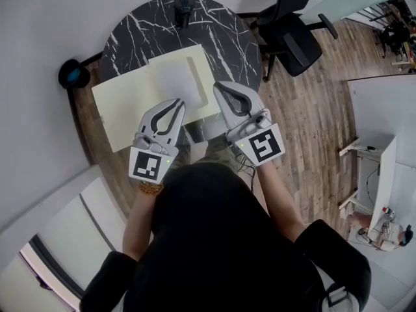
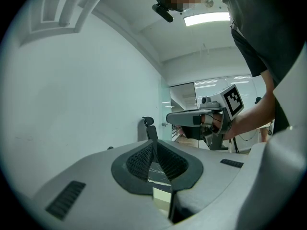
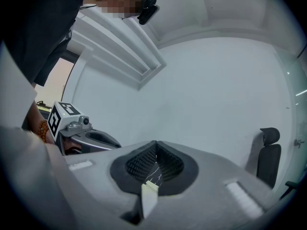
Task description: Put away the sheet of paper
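The folder (image 1: 123, 109) is the only container here. It lies open on the tabletop (image 1: 224, 31) and it is made of pale yellow, matte card, with two flat rectangular halves. The sheet of paper (image 1: 174, 78) lies inside it, on the right half, close to the fold. The sheet is white, smooth and rectangular, and it lies flat without any visible crease.

The tabletop is round, black stone-like, with thin white veins. A small black object (image 1: 184, 8) stands at its far edge. Beside the table there is a black office chair (image 1: 292, 38) on a wooden plank floor (image 1: 312, 109).

The left gripper (image 1: 175, 103) has its jaws together at the tips, just at the near left corner of the sheet. The right gripper (image 1: 218, 86) also has its jaws closed at the tips, at the right edge of the folder. In each gripper view, a piece of pale yellow card and some marble show in the ribbed hollow behind the tips. I cannot tell if the card is clamped.
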`<state>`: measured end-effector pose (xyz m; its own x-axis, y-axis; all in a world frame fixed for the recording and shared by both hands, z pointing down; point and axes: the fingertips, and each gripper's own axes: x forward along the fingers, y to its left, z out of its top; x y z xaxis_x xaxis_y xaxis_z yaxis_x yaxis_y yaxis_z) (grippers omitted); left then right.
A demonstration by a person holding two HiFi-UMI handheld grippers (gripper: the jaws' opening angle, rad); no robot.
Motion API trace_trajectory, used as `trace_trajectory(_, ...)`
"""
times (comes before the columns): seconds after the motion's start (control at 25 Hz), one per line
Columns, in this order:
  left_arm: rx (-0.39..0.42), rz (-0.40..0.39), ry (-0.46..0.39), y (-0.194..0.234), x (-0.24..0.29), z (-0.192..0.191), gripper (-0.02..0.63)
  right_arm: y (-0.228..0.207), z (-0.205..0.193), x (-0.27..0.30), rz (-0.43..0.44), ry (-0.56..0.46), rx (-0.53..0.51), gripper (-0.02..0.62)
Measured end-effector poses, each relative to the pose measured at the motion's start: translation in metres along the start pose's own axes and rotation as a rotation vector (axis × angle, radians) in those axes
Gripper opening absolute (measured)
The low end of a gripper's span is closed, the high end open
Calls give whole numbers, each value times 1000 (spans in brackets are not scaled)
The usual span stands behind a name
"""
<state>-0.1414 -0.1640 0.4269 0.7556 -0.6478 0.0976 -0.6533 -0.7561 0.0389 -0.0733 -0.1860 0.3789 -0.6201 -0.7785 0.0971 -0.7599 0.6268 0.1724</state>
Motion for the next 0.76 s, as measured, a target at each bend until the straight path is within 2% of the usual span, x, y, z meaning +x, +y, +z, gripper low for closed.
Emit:
trace_trajectory(0.44,-1,12,21,6,3,-9,35,-5,-3,-9,-22,4,2,-3)
trace_trajectory(0.76,60,28,80,28,12,-29,35,-16,-7,-22,-52,7,11,-3)
